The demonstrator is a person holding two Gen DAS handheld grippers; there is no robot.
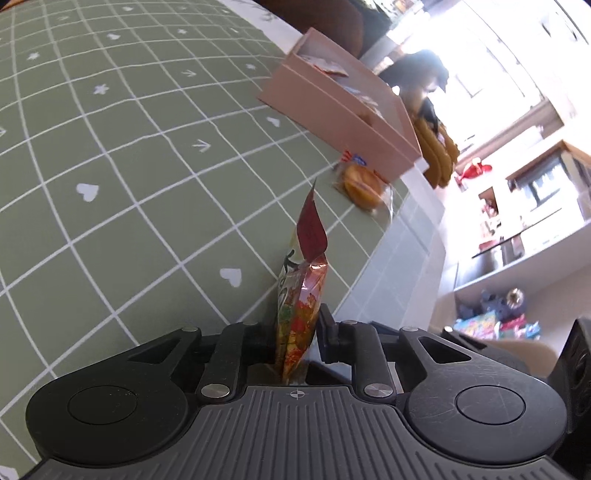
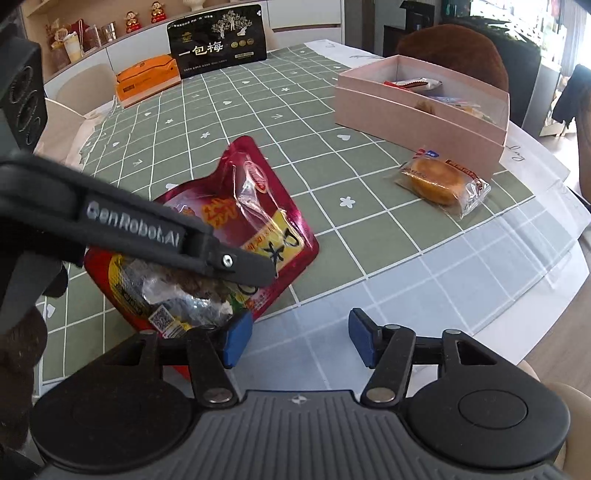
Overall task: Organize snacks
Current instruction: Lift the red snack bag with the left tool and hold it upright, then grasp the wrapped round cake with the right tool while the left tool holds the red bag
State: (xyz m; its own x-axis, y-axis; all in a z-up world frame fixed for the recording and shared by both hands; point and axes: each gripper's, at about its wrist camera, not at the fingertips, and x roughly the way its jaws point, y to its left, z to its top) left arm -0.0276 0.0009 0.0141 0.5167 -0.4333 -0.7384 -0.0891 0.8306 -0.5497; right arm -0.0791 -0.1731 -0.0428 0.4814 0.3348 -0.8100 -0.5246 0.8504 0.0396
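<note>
We see one green grid tablecloth (image 2: pixel 258 110) filling most of the right wrist view. One pink box (image 2: pixel 421 110) sits upper right, open top, long axis running from upper left down to the right edge, several wrapped snacks inside; count unclear. One black plum bag (image 2: pixel 218 35) stands upright at top centre, one orange box (image 2: pixel 146 79) just left of it. One red snack pouch (image 2: pixel 255 206) is centre-left, long axis diagonal, its top pointing to the upper part of the frame, its bottom toward the lower left. The left gripper (image 1: pixel 295 332) is clamped on the pouch edge, jaws nearly fully closed; in its own view the pouch stands edge-on between the pads, tip pointing up-frame. The right gripper (image 2: pixel 299 338) is about half open, nothing between its blue pads (image 2: pixel 234 338), left pad just beside the pouch's lower edge. One wrapped round cake (image 2: pixel 439 181) lies flat right of centre, near the pink box, well apart from the pouch.
</note>
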